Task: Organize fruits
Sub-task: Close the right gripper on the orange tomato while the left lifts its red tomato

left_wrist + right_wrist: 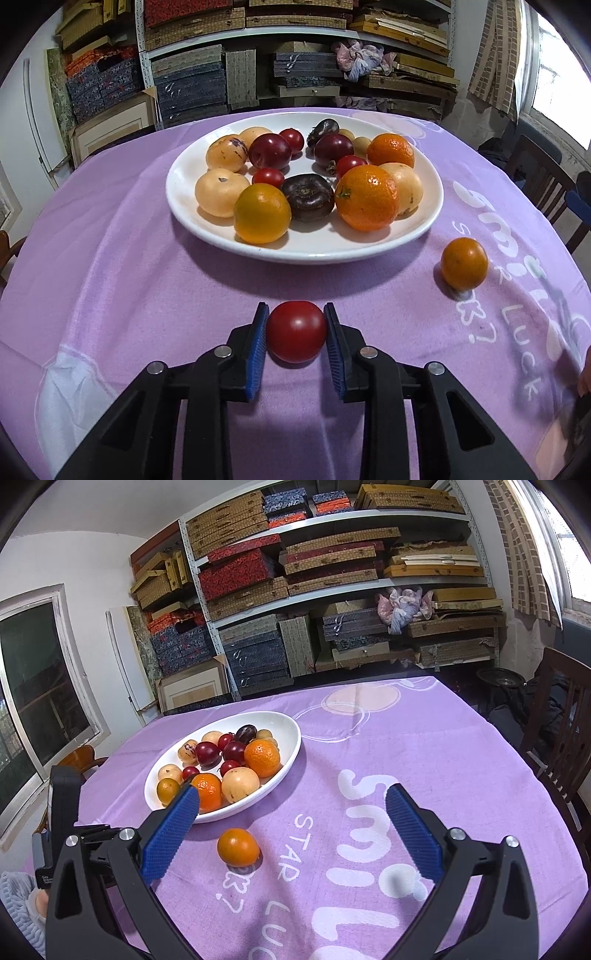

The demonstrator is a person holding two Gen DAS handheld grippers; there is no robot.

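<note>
- The round table under its lilac printed cloth (122,266) is my whole working area, and the cloth is soft and rumpled, so I judge that loose fruit on it can roll.
- The wide white oval ceramic plate (417,236) sits at the middle of the table, well filled with mandarins, pale yellow fruits, dark plums and small red tomatoes; the freest spot I see is its bare near rim.
- My right gripper (291,834) hangs above the cloth with its blue pads spread wide and nothing between them.
- My left gripper (296,347) is low over the cloth in front of the plate, its blue ribbed pads pressed against both sides of the smooth round red tomato (296,331), so I take it as held.
- The small loose orange mandarin (238,847) lies on the cloth just beside the plate's near edge, apart from both tools.
- To do this step well, I squeeze the tomato only lightly, since its skin looks thin, lift clear of the rim, and set it into an empty patch so it nudges no neighbour.
</note>
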